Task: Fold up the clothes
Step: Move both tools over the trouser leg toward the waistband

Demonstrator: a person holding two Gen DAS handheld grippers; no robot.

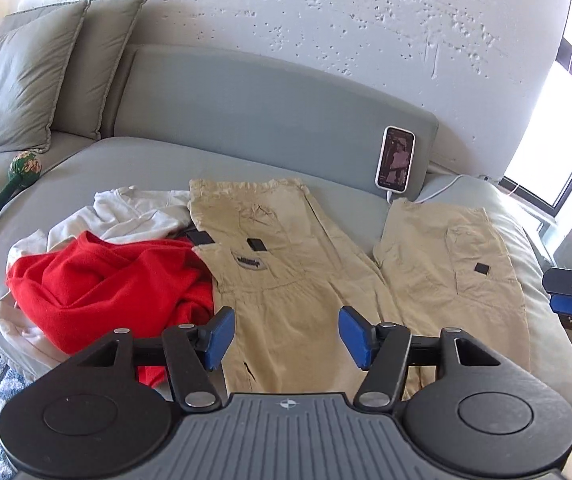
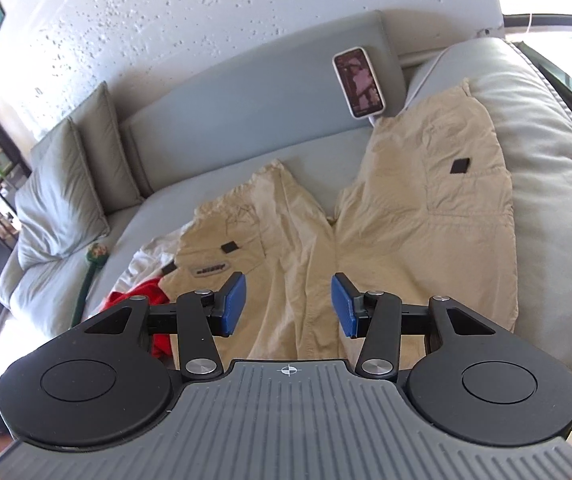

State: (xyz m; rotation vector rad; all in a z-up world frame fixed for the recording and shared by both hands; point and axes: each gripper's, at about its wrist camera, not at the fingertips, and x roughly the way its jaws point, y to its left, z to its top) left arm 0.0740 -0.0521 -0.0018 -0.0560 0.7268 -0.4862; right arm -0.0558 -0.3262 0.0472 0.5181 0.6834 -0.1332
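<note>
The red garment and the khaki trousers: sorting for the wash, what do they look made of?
Red garment: probably fleece or soft knit; matte, fuzzy surface with thick rounded folds. Khaki trousers: probably woven cotton; thin, matte, with fine crisp creases and stitched pocket seams. No label is readable, so both are guesses.

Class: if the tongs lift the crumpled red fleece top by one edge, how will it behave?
The crumpled red fleece top will probably droop, since it lies in soft folds. Likely light. It may drag the white garment beneath it.
</note>
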